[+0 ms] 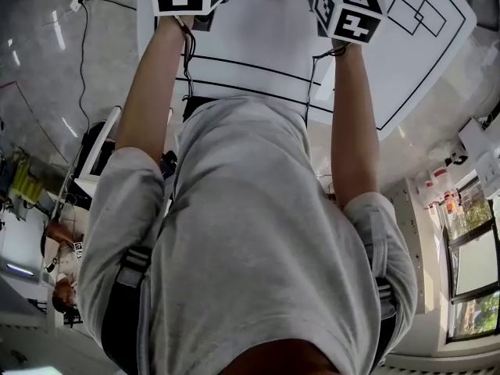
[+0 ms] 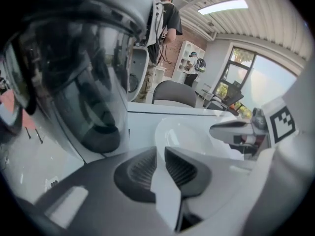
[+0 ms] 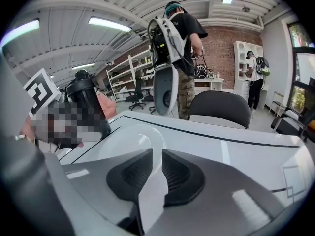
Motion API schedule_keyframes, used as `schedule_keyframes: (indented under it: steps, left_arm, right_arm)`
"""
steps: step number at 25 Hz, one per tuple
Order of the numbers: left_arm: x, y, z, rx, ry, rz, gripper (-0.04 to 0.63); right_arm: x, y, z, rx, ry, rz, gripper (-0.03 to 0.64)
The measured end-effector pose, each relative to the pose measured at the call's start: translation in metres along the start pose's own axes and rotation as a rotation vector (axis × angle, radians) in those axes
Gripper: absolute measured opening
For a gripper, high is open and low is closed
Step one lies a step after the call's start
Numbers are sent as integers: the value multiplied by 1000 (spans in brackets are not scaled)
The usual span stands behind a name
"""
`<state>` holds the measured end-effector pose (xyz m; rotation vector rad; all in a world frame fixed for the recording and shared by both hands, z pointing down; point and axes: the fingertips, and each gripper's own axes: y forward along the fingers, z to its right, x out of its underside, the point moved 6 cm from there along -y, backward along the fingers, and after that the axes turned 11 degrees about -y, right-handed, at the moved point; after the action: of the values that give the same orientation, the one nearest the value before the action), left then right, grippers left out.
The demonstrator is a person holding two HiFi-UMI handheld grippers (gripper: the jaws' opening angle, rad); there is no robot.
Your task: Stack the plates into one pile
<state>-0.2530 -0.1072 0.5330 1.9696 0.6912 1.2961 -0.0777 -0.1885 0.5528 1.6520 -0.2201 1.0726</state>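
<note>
Plate (image 2: pixel 189 139) caught by its rim between two pairs of jaws.

The left gripper (image 2: pixel 158 154) has its jaws clenched on the plate's near rim, which runs edge-on up between the ribbed pads. The right gripper (image 3: pixel 156 156) has the opposite rim between its jaws too, but they sit slack around it rather than pressing. From each pair the white plate spreads away toward the other gripper, low over the white, black-lined bench (image 3: pixel 241 146); whether it rests there I cannot tell.
</note>
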Motion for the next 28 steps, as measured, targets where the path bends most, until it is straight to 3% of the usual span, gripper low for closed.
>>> schedule_keyframes:
  steps: [9,19,24,28]
  left_arm:
    - [6,-6,7,47,14,-44,3]
    - [48,-91,-2,83,83,-73,3]
    - [57,-118,-1,97,94,-52,3]
    - [56,-148,-2,106,98,14,3]
  right_arm:
    - [-6,-2,6,9,-27,39,25]
    - [-18,-56,-70,-31,-117,147,0]
    - [-24,-76,-90,-27,-136,188,0]
    - [-31,-100,-104,-5,-154,254,-1]
